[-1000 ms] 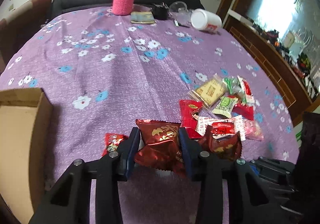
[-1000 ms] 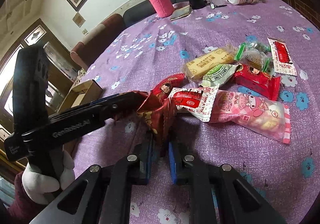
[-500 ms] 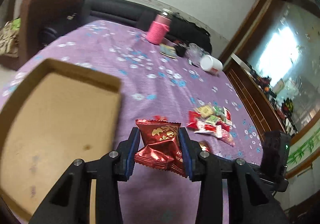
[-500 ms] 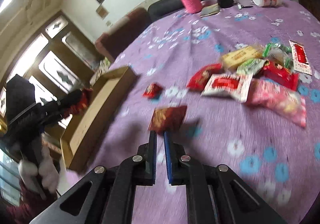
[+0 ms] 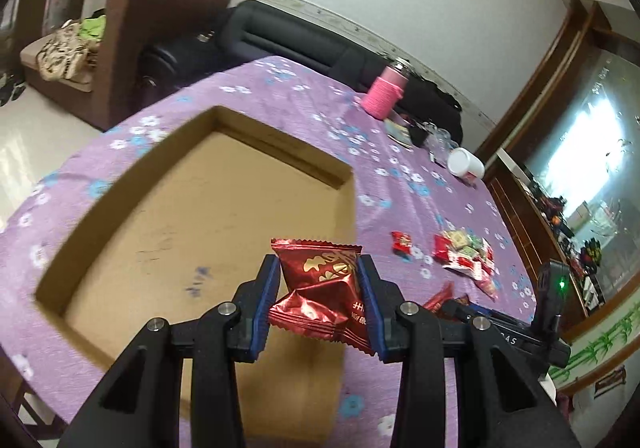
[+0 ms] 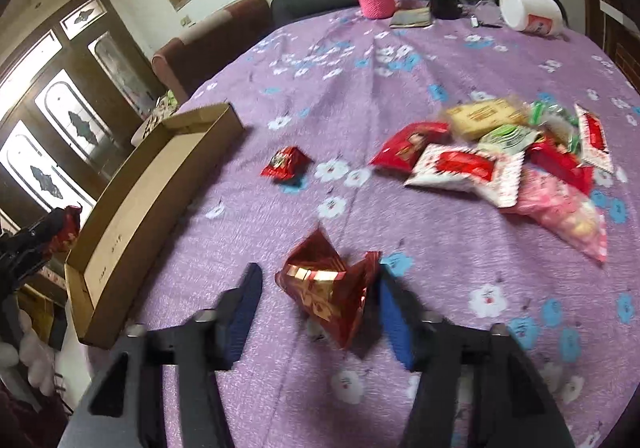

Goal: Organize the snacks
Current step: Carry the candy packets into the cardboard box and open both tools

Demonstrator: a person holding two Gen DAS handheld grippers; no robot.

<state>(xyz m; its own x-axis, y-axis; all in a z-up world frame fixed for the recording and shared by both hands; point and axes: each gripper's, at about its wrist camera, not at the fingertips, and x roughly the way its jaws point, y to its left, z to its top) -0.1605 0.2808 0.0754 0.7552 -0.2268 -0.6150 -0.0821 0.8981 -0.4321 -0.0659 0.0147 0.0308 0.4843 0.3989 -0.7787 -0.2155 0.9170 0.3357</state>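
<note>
Left wrist view: left gripper (image 5: 320,304) clenched on dark red snack packet (image 5: 324,288), poised above cardboard tray (image 5: 280,155), likely for dropping inside | right wrist view: right gripper (image 6: 316,304) jaws opening, crumpled red packet (image 6: 332,288) loose between pads, well right of tray | remaining snack pile (image 6: 500,159) farther right, on purple floral tablecloth (image 6: 360,67).

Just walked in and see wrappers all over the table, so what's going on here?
A person is sorting snacks with two handheld grippers. The left gripper is clamped on a shiny dark red foil snack packet, above the shallow brown cardboard box. The right gripper is opening, with a crumpled red-and-gold foil packet between its jaws over the purple flowered tablecloth. A pile of mixed snack packets still waits.
</note>
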